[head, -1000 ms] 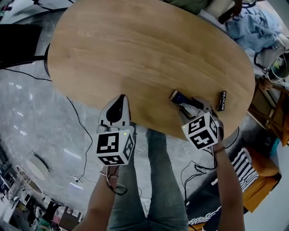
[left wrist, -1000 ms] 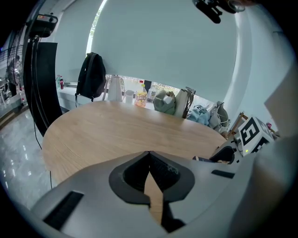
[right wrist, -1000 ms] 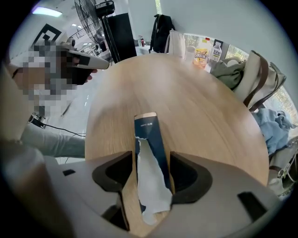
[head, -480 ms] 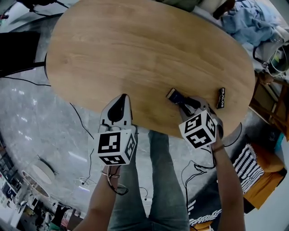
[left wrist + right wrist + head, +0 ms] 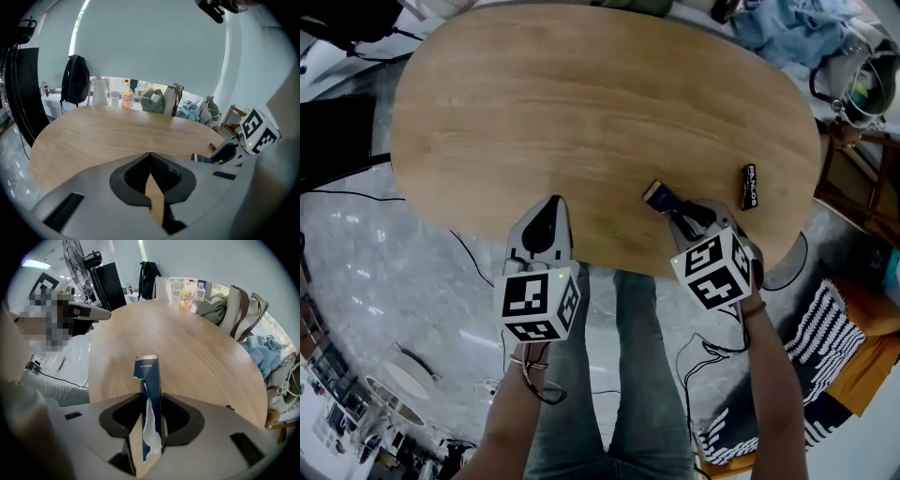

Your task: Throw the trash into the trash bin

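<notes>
The right gripper (image 5: 682,220) points steeply down at the near edge of the table (image 5: 581,103); its jaws, just closing, clamp a torn blue wrapper (image 5: 149,380). The left gripper (image 5: 150,157) slopes over that edge, jaws together and empty. The right gripper view shows the wrapper's white tear; the head view shows a black packet (image 5: 749,186) to its right.

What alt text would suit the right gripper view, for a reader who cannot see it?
The tongs of the right gripper have just been closing on a torn dark blue wrapper, now pinched upright between them. Beyond it stretches an oval wooden table.
</notes>
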The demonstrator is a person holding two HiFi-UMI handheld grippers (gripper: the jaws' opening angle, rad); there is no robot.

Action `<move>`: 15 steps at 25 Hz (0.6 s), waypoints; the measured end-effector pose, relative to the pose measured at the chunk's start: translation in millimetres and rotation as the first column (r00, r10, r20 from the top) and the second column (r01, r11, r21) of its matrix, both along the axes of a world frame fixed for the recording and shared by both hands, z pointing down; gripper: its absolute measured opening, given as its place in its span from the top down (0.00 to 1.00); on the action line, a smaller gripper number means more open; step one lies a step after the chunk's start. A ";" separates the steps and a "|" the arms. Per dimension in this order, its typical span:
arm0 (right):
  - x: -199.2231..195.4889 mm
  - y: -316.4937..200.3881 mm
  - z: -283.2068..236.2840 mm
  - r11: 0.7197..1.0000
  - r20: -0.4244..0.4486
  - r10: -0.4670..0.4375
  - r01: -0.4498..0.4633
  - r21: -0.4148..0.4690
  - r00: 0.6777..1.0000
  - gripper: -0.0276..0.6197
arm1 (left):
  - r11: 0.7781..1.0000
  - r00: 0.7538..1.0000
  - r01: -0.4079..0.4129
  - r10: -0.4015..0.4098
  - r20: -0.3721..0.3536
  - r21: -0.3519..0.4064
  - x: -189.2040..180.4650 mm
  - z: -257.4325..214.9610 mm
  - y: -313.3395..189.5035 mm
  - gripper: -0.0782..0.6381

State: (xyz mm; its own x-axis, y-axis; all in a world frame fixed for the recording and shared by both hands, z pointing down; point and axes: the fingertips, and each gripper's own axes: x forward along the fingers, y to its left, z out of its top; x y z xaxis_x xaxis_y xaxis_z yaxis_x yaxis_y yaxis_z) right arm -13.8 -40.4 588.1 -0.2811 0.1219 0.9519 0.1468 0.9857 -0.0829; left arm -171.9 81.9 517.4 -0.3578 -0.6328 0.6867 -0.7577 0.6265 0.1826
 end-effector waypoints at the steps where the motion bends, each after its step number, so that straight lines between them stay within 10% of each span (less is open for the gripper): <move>1: 2.2 -2.4 -2.4 1.000 0.004 0.015 -0.015 0.002 1.000 0.73 | 1.000 1.000 -0.013 0.013 0.001 0.001 1.4 -1.3 -4.1 0.87; 15: 74.8 -49.6 -36.6 0.944 0.060 0.326 -0.328 0.019 0.943 0.74 | 0.956 0.956 -0.292 0.292 0.014 0.017 54.8 -18.7 -88.1 0.87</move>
